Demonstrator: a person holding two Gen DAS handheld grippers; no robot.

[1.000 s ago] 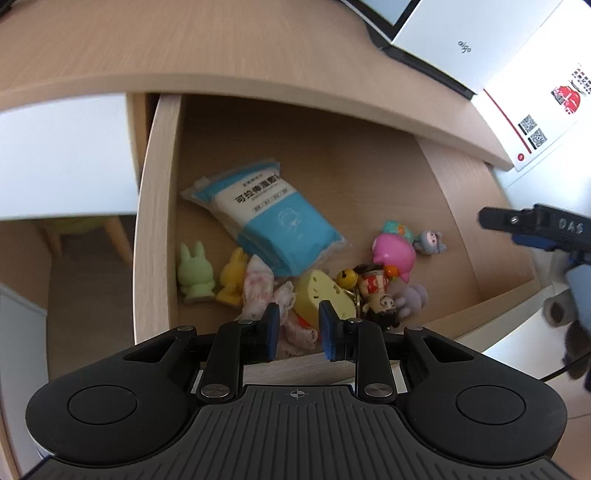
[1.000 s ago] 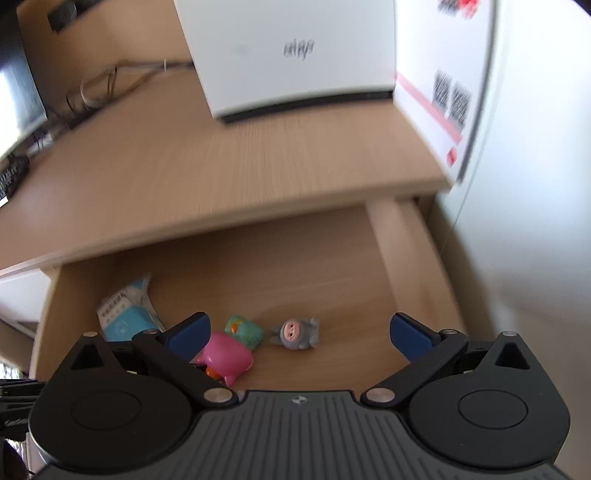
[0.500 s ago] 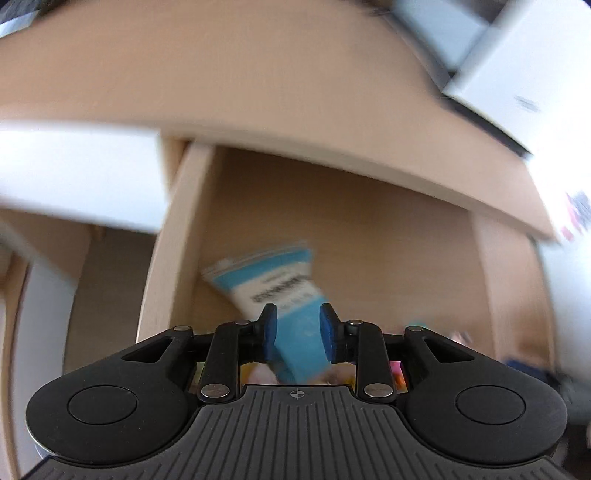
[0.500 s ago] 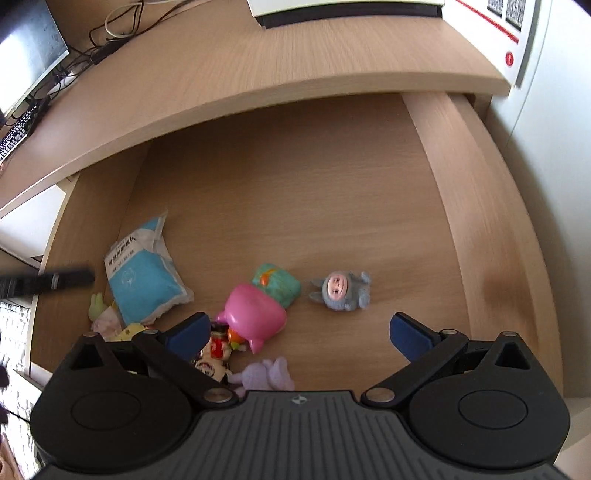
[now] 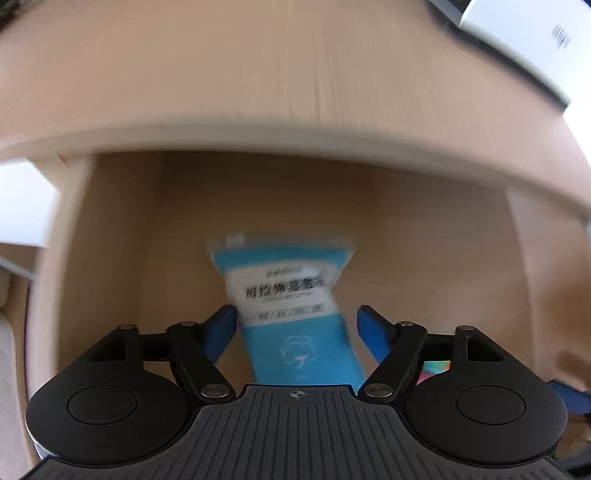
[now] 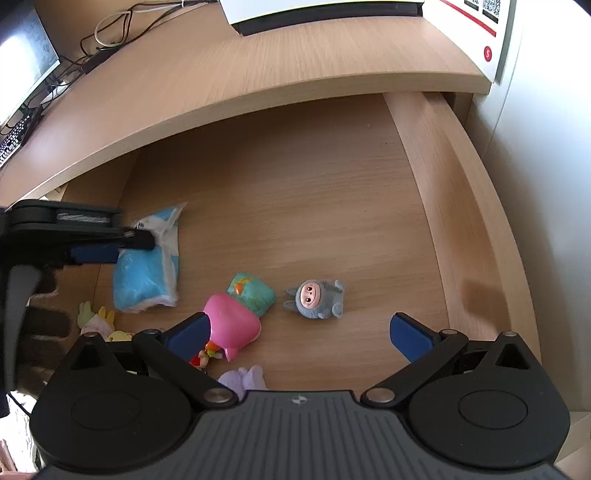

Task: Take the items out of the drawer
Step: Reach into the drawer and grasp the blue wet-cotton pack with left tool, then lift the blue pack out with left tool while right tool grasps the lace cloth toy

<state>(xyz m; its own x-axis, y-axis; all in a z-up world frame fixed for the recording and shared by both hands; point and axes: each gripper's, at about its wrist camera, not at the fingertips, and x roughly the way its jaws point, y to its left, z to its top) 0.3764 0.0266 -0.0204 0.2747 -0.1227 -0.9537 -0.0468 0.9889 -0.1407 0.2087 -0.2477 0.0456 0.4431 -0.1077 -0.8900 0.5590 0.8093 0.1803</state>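
Note:
The open wooden drawer (image 6: 436, 206) holds a blue-and-white tissue pack (image 5: 291, 314) and several small toys. My left gripper (image 5: 297, 326) is open, its blue pads on either side of the pack (image 6: 147, 273), low over it; this view is blurred. In the right wrist view the left gripper (image 6: 92, 243) reaches in from the left above the pack. My right gripper (image 6: 299, 332) hangs open above the drawer front. Below it lie a pink toy (image 6: 231, 325), a teal toy (image 6: 253, 293) and a grey plush pig figure (image 6: 314, 299).
The desktop (image 6: 229, 70) overhangs the drawer's back, with a white box (image 6: 317, 11), cables (image 6: 110, 29) and a monitor (image 6: 22, 70) on it. Small yellow and green bunny toys (image 6: 94, 315) and a lilac toy (image 6: 245, 378) lie at the drawer's front left. A white wall (image 6: 546, 184) stands right.
My left gripper has gone from nearly shut to open and moved down and forward over the tissue pack. My right gripper has tilted down over the drawer and stayed open.

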